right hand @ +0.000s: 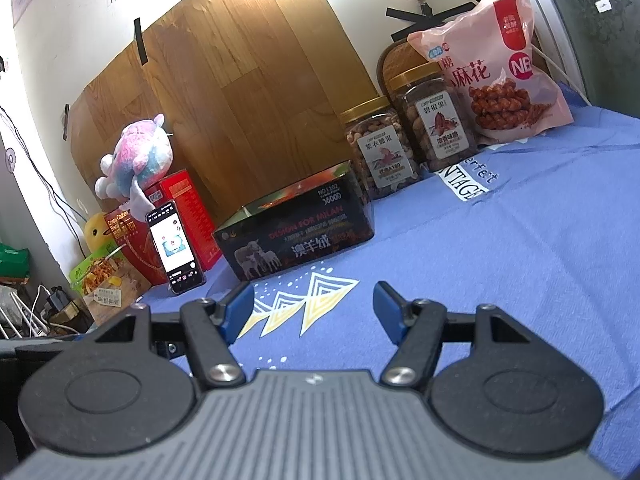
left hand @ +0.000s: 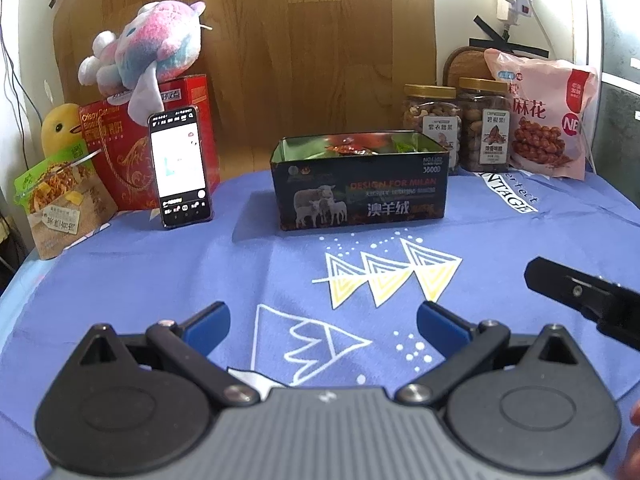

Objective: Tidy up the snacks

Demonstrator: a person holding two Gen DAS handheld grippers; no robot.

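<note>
A dark open tin box [left hand: 358, 196] with sheep printed on it stands mid-table and holds several wrapped snacks [left hand: 348, 147]. It also shows in the right wrist view [right hand: 296, 236]. Two nut jars [left hand: 432, 124] [left hand: 484, 124] and a pink snack bag [left hand: 548, 112] stand at the back right. A green snack pouch [left hand: 60, 200] and a red box [left hand: 132, 152] stand at the back left. My left gripper [left hand: 323, 320] is open and empty above the blue cloth, well in front of the tin. My right gripper [right hand: 313, 308] is open and empty, also short of the tin.
A phone [left hand: 180, 168] leans upright against the red box, with a plush toy [left hand: 144, 52] on top and a yellow plush [left hand: 60, 124] behind. The blue printed cloth [left hand: 160, 272] covers the table. Part of the other gripper [left hand: 588, 300] shows at the right.
</note>
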